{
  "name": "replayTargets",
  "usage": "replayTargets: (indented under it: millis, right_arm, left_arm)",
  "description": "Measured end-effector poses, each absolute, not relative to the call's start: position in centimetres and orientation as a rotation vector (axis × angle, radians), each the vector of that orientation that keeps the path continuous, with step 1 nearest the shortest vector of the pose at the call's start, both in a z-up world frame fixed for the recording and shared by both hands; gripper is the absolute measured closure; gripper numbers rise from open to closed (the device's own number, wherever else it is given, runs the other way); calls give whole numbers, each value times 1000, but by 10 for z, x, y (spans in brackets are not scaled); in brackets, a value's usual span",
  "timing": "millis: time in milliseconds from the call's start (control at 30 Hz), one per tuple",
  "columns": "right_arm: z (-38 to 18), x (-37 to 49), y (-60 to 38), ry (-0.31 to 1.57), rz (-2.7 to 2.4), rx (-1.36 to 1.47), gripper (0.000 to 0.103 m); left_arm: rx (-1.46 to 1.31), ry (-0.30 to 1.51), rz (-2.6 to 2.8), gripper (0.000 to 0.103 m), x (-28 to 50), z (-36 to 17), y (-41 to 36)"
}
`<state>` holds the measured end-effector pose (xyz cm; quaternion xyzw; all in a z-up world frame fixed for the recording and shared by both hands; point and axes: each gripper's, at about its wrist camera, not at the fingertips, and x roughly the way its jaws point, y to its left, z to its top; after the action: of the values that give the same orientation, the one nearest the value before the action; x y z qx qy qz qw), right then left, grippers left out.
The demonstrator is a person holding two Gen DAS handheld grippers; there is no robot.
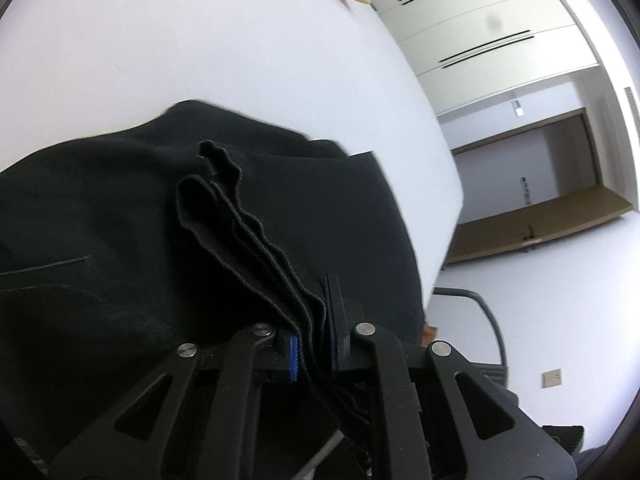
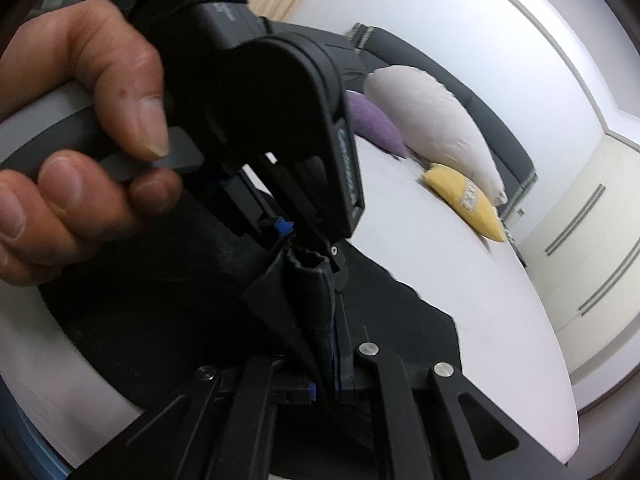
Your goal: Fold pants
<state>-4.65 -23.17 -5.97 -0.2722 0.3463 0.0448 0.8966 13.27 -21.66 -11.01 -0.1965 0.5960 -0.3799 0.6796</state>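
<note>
Presently mid-fold. Grips the stacked, wavy-edged layers of the black pants (image 1: 100, 220) with the left tongs (image 1: 316, 320), clenched on the cloth deep between the blue pads, seemingly to keep several layers together as one bundle. Pinches a neighbouring bunch of the same garment with the right tongs (image 2: 326, 360), likewise clenched on fabric. Brings both grips almost together, tip towards tip, at the side of the pants farthest from the yellow pillow (image 2: 464, 200); probably done to hold one shared edge at two close points and not let it sag or splay. Leaves the rest of the pants spread on the white bed (image 1: 200, 40), well short of the yellow pillow, with the pinched part apparently raised off the sheet. Cannot tell whether waistband or hems.

Pose: wraps the left hand (image 2: 80, 120) round the handle of its tool, fingers curled over a grey lever, apparently squeezing to maintain the clamp. Tilts both tools downward towards the bed, set at an angle to each other, the left one crossing in from above in the right wrist view. Shows nothing of the right hand.

Judged next: carrying the held edge over the flat cloth, towards or away from the yellow pillow; direction not readable. Risk judged: losing an inner layer from either pinch during the carry.
</note>
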Motion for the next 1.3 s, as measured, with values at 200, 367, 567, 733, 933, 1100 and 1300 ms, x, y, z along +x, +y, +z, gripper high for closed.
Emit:
replayTargets:
  millis: [200, 367, 567, 733, 933, 1100, 1300]
  right_arm:
    - [-83, -44, -219, 786, 166, -558, 96]
    - [-104, -41, -218, 890, 199, -510, 90]
    - [-82, -42, -255, 964, 307, -242, 52]
    - [-45, -40, -311, 971, 456, 104, 48]
    - [-33, 12, -428, 953, 478, 510, 48]
    - [-65, 63, -458, 999, 489, 696, 47]
    - [-138, 80, -470, 1179, 449, 781, 59]
  left_arm:
    - [-379, 1361, -765, 92, 122, -132, -197]
    - [-378, 1367, -717, 92, 117, -142, -186]
    - [-331, 1315, -597, 91, 112, -121, -171]
    - [-258, 1210, -532, 91, 110, -91, -173]
    - [-149, 1170, -692, 91, 91, -76, -220]
    - [-102, 1224, -689, 91, 68, -116, -223]
    - [-126, 1231, -693, 91, 70, -116, -212]
